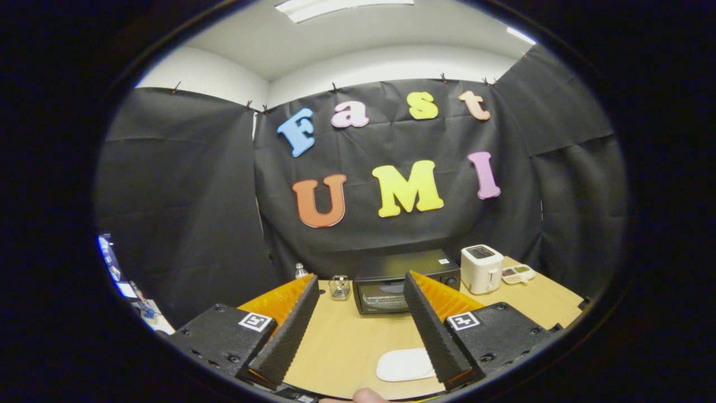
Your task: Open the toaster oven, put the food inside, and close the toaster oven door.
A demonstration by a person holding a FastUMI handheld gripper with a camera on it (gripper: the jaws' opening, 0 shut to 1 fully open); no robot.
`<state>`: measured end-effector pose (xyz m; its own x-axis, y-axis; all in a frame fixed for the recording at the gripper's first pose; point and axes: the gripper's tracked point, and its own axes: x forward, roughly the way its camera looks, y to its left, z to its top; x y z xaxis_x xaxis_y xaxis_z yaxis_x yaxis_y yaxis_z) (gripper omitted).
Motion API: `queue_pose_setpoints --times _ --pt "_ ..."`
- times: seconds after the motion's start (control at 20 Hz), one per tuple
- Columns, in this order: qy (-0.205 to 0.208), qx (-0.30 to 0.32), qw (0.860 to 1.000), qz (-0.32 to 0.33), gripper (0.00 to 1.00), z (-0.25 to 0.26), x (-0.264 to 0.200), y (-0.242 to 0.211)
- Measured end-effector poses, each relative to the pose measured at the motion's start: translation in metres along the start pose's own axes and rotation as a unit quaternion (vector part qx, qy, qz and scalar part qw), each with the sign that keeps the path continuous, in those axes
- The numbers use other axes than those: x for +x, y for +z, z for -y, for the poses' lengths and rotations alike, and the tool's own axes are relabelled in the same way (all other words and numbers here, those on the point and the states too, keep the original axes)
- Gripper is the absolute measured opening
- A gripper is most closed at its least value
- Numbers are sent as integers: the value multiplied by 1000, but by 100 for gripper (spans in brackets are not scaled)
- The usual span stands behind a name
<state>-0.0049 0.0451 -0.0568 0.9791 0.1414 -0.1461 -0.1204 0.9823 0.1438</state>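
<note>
- Gripper point(361, 313) fingers spread apart, holding nothing, above the table point(347, 341).
- Toaster oven point(405, 281) at 12 o'clock beyond the fingers, door closed.
- White plate point(404, 365) between the fingers, near 5 o'clock; food not discernible.
- Best approach: advance level, catch the door's top edge squarely, draw down slowly.

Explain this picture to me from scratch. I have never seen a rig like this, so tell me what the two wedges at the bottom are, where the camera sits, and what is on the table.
The camera rides on a handheld gripper and looks forward along its two fingers, which are the wedges. A person carries it; there is no robot arm. The fingers are spread apart and hold nothing.

Beyond them, on a wooden table, stands a black toaster oven with its door shut. Beside it are a small glass jar, a white toaster and a small tray. A white plate lies between the fingers. Black cloth forms the booth's wall.
</note>
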Motion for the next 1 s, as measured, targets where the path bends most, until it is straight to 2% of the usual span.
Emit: queue_pose_setpoints --times 0.55,0.8,1.0 --pt "-12 -40 999 10 98 -4 10 -4" --pt "-12 -36 999 14 98 -5 16 -3" --pt "-28 -68 997 26 98 -8 17 -2"
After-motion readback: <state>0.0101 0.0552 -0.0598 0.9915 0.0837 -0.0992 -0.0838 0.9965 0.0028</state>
